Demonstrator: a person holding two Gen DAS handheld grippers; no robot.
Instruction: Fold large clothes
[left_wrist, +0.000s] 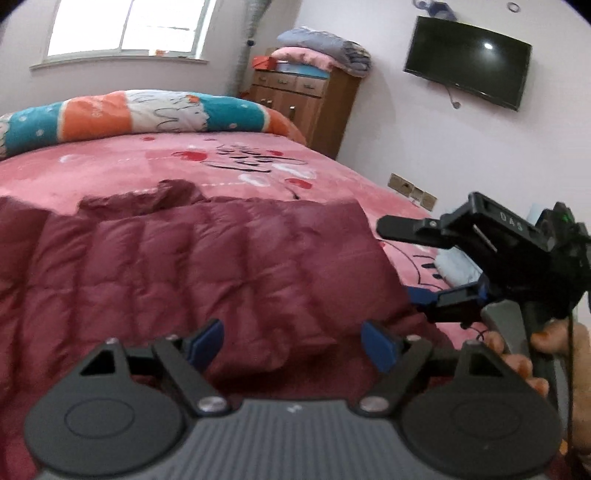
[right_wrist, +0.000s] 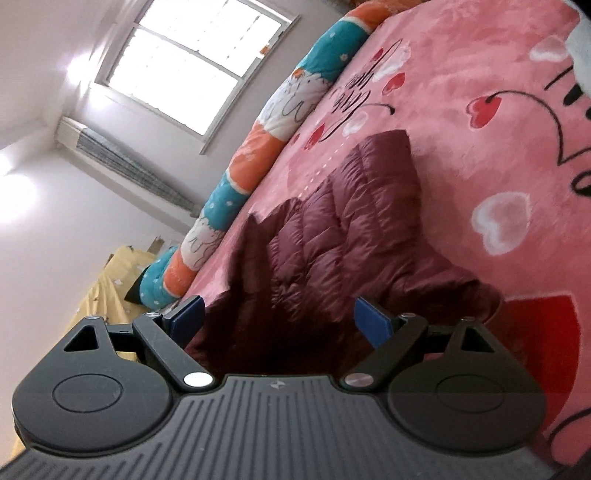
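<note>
A wide bed covered by a pink blanket printed with hearts and black script fills most of both views. Along its far edge by the window lies a rolled quilt in teal, orange and white bands. Spread flat on the blanket, on the near side of the bed, is the dark red quilted down jacket, its stitched panels running away from the cameras and a collar-like bump at its far edge.

In the corner stands a brown wooden dresser with its drawers closed; on top of it sits a pile of folded bedding, grey over pink, with a flat blue layer and a small red box beside. What the drawers hold cannot be seen. A dark television hangs on the wall to its right. In the right wrist view a yellow cloth covers something beyond the end of the quilt, too blurred to identify.

The left tongs hover just over the near edge of the jacket, blue pads wide apart and holding nothing. The right tongs are likewise spread wide with nothing between them, held rolled sideways at the jacket's right edge; in the left wrist view one finger sits above the fabric and the other close to its border, though contact is hard to judge.
</note>
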